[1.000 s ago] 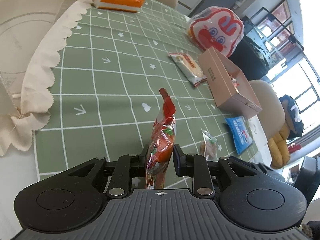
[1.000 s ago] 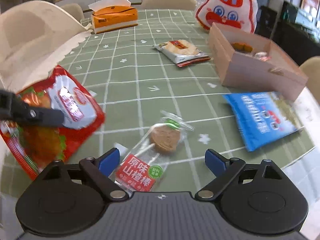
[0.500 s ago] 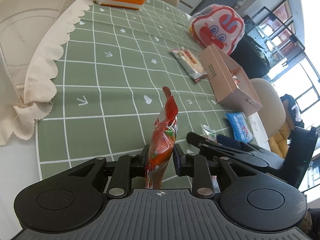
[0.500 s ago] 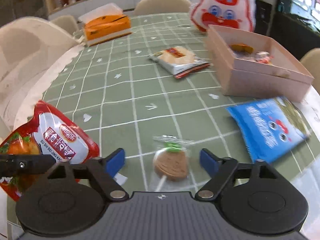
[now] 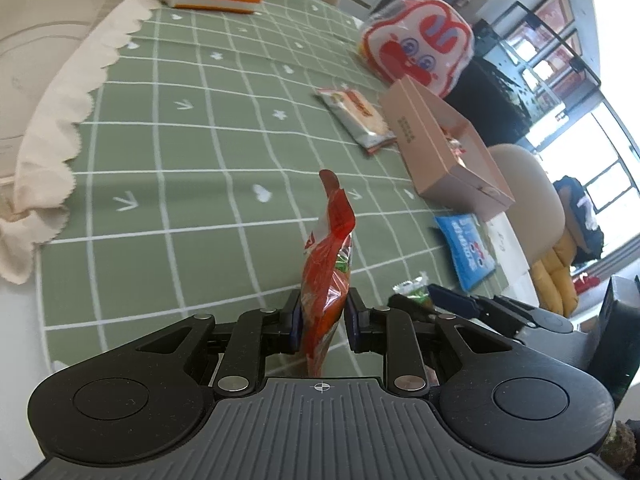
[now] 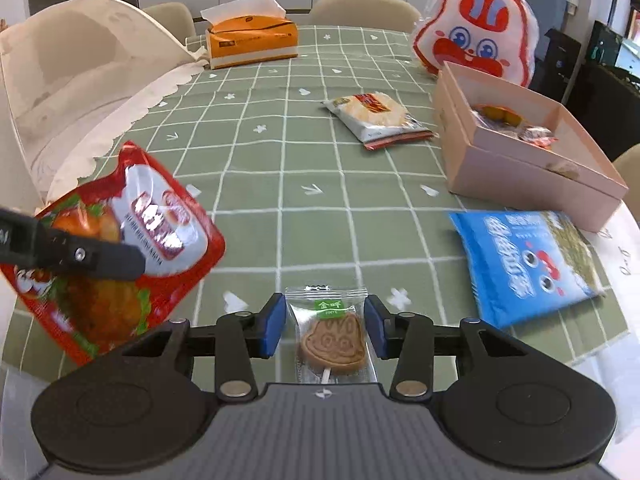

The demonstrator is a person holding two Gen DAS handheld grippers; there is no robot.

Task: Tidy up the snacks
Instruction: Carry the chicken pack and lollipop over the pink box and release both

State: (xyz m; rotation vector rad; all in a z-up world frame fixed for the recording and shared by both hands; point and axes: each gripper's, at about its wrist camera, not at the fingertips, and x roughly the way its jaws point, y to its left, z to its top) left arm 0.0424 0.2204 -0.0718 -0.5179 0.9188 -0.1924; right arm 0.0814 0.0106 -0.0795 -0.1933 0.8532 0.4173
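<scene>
Right gripper (image 6: 325,326), jaws just closing, brackets the lollipop (image 6: 334,344) lying stick-toward-camera on the worktop (image 6: 256,184), pads not yet pressing; left gripper (image 5: 322,316) clamps the red pouch (image 5: 326,272), box (image 6: 520,160) beyond.

A green checked tablecloth (image 6: 256,168) is covering the table, bearing a pink box (image 6: 520,168) at two o'clock and a tissue box (image 6: 252,40) at eleven.

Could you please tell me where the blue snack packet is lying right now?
In the right wrist view, the blue snack packet lies flat at the table's right edge, just in front of the pink box.
</scene>
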